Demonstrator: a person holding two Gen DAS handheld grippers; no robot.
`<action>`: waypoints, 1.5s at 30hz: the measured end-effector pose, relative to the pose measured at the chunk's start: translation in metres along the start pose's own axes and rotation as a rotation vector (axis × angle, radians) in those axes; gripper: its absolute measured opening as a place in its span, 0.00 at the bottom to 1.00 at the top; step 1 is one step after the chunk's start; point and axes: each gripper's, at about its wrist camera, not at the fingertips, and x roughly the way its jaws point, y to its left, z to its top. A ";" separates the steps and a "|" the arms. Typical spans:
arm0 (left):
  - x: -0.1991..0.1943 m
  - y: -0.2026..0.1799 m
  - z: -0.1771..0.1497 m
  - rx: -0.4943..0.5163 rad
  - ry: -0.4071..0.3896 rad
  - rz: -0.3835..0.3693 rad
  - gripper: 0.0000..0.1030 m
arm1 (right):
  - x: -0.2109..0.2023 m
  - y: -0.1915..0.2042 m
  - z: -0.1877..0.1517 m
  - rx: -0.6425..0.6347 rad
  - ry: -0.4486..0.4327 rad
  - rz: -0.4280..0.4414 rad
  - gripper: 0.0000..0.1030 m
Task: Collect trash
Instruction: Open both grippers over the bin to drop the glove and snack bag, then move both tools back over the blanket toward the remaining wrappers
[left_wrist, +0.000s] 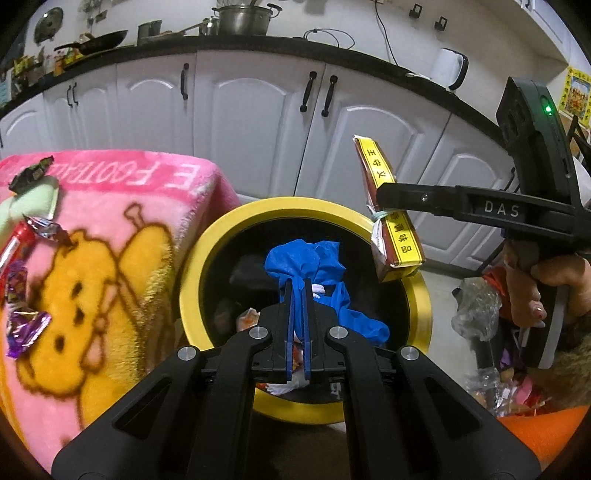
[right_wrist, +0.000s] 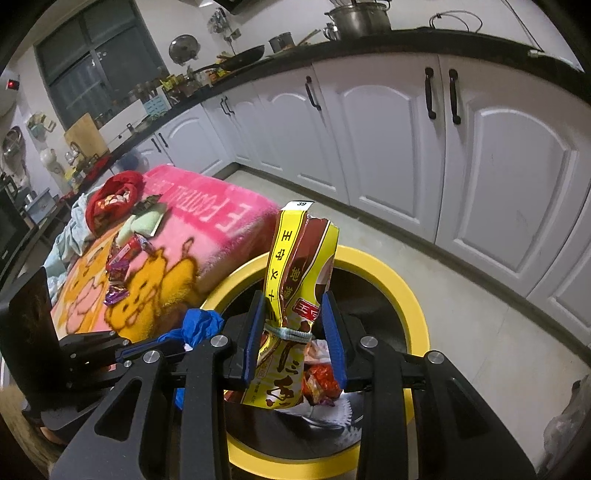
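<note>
Left gripper (left_wrist: 297, 286) pinches blue glove (left_wrist: 314, 266), right gripper (right_wrist: 295, 314) clamps seasoning packet (right_wrist: 295, 280) over yellow-rimmed bin (left_wrist: 207, 251)

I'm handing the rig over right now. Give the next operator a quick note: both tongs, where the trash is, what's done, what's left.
Left tongs: shut on the blue glove, above the yellow-rimmed bin.
Right tongs: shut on the yellow seasoning packet, also over the bin.
Done: some trash already lies in the bin.
Left: release both items into the bin, then likely collect the candy wrappers on the pink blanket.
</note>
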 end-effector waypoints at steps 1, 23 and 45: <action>0.002 0.001 0.000 -0.007 0.003 -0.002 0.01 | 0.001 -0.002 0.000 0.006 0.006 0.003 0.29; -0.047 0.047 -0.002 -0.135 -0.092 0.116 0.89 | -0.010 0.008 0.009 0.037 -0.037 0.017 0.56; -0.158 0.109 -0.018 -0.266 -0.303 0.282 0.89 | -0.009 0.126 0.042 -0.160 -0.067 0.125 0.62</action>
